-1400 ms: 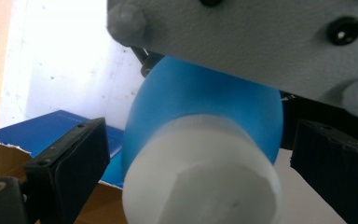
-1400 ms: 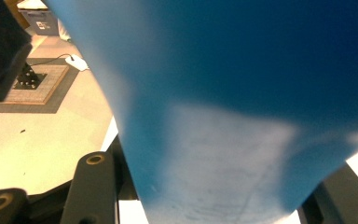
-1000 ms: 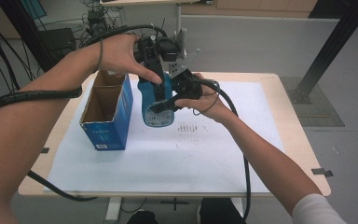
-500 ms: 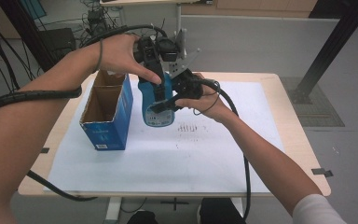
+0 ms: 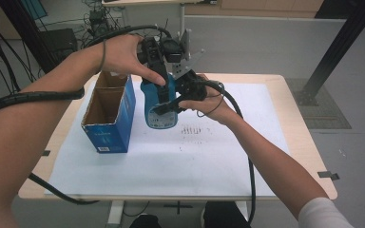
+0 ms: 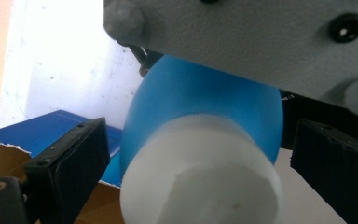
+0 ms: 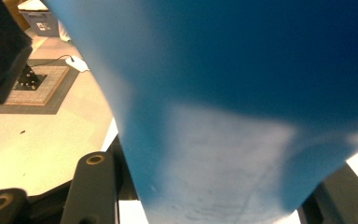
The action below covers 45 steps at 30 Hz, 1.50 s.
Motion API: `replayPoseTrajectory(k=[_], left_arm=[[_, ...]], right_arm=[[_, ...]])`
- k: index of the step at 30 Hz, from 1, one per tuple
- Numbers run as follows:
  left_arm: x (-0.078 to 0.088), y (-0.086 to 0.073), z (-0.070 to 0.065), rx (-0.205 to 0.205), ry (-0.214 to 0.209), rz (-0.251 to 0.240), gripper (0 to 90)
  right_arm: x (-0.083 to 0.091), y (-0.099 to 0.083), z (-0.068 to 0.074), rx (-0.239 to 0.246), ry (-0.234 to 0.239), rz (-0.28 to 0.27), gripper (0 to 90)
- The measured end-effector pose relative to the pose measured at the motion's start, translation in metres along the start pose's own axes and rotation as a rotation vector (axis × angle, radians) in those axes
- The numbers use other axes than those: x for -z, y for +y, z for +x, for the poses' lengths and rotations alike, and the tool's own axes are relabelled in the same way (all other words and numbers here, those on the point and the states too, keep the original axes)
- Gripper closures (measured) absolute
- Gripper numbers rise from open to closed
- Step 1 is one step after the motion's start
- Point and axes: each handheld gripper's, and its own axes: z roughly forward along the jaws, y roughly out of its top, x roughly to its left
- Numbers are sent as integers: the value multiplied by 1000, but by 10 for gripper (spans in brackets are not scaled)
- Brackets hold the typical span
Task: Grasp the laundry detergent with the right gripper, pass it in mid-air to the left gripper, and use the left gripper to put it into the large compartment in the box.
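Above the middle of the white paper sheet on the pale wooden table, I've got the blue plastic bottle with the white cap held up between my two tools. My right gripper comes in from three o'clock and is clamped on the bottle's lower body, the dark jaws across its blue front in the high view. Looking along that gripper's own jaws, the blue wall sits right up against the lens, blurred, with a black jaw link on either side of it at the bottom edge.

My left gripper comes down from twelve o'clock onto the top of the bottle. Along its jaws I see the white cap dead centre and very near, the rounded blue shoulder behind it, and a black pad at nine o'clock and another at three o'clock of the cap. Both pads stand apart from the cap with a gap showing, so this one is released, jaws spread wide around the cap, not gripping.

At nine o'clock of the bottle, just beside it, the open blue cardboard box stands upright on the paper, flaps up, brown inside. Small dark pen marks lie on the sheet at four o'clock of the bottle.
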Motion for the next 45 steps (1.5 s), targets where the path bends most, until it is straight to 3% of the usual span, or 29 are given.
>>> replayPoseTrajectory(k=[19, 26, 30, 37, 45], left_arm=[[1, 0, -1, -7, -1, 0, 50], [0, -1, -1, -9, -1, 1, 62], [-2, 0, 0, -8, 2, 3, 74], [1, 2, 0, -25, 5, -6, 192], [-1, 3, -1, -36, 8, 13, 297]], right_arm=[[2, 0, 1, -14, -1, 2, 438], [1, 1, 0, 2, -3, -6, 438], [1, 1, 2, -14, 13, -9, 437], [2, 1, 1, 8, -2, -5, 438], [3, 1, 4, -3, 5, 2, 438]])
